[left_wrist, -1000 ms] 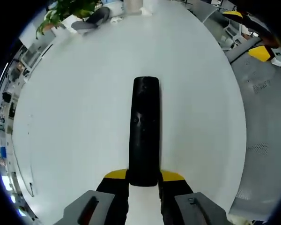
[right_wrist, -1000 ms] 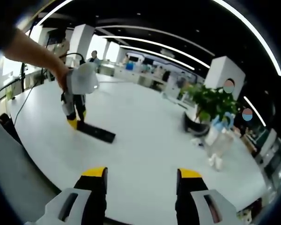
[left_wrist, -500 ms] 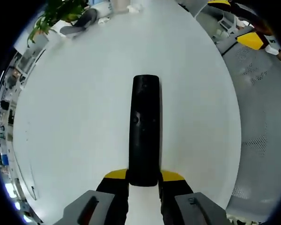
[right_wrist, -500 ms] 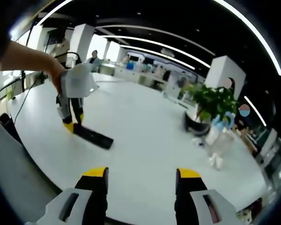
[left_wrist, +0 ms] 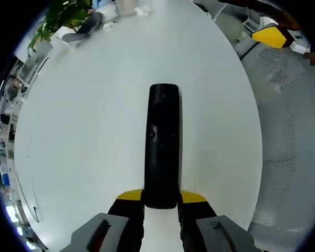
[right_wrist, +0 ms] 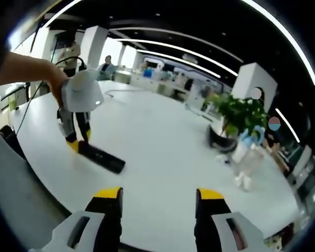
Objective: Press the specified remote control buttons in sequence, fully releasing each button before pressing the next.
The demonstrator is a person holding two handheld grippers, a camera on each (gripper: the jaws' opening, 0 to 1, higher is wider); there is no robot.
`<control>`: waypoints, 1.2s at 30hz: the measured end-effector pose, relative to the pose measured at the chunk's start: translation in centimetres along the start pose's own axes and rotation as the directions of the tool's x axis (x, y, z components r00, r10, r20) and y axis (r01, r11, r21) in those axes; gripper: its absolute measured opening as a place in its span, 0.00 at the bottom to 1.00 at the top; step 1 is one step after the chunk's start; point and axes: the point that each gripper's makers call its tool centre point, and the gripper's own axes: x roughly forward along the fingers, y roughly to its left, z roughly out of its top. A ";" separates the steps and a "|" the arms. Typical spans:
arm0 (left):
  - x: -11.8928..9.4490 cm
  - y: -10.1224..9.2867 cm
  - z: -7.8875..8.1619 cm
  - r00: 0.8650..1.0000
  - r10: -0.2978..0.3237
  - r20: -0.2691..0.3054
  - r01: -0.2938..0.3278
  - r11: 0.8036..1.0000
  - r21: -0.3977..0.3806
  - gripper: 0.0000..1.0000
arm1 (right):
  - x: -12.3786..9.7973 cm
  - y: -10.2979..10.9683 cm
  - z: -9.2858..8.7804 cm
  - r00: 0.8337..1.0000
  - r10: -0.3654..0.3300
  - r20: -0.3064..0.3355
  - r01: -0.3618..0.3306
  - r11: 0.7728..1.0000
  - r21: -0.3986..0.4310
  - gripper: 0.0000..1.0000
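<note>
The left gripper (left_wrist: pixel 160 202) pinches the near end of the black remote (left_wrist: pixel 162 144), whose long axis runs straight up the frame's centre over the white table (left_wrist: pixel 84 136). The right gripper (right_wrist: pixel 158 197), jaws spread and empty, sits well apart; there the remote (right_wrist: pixel 100 157) lies middle left. Its buttons are too dark to make out.

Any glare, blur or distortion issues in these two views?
Left gripper view: remote sharp, its buttons lost in black; white table evenly lit, edges bent by fisheye. Right gripper view: ceiling light strips curve strongly; left gripper slightly soft; plant clear.
</note>
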 end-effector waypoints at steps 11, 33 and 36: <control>0.0 -1.2 0.1 1.000 0.001 0.020 -0.001 1.000 -0.003 0.23 | -0.1 0.0 0.2 1.000 0.000 0.013 0.000 1.000 0.008 0.52; -0.1 -4.9 0.9 0.995 0.008 0.096 -0.004 0.999 -0.039 0.23 | -0.1 0.2 0.5 0.999 0.035 0.011 -0.036 0.998 0.048 0.49; -0.1 -5.6 1.0 0.994 0.010 0.111 -0.004 0.999 -0.046 0.23 | -0.1 -0.1 0.6 0.999 0.037 0.011 -0.038 0.996 0.083 0.47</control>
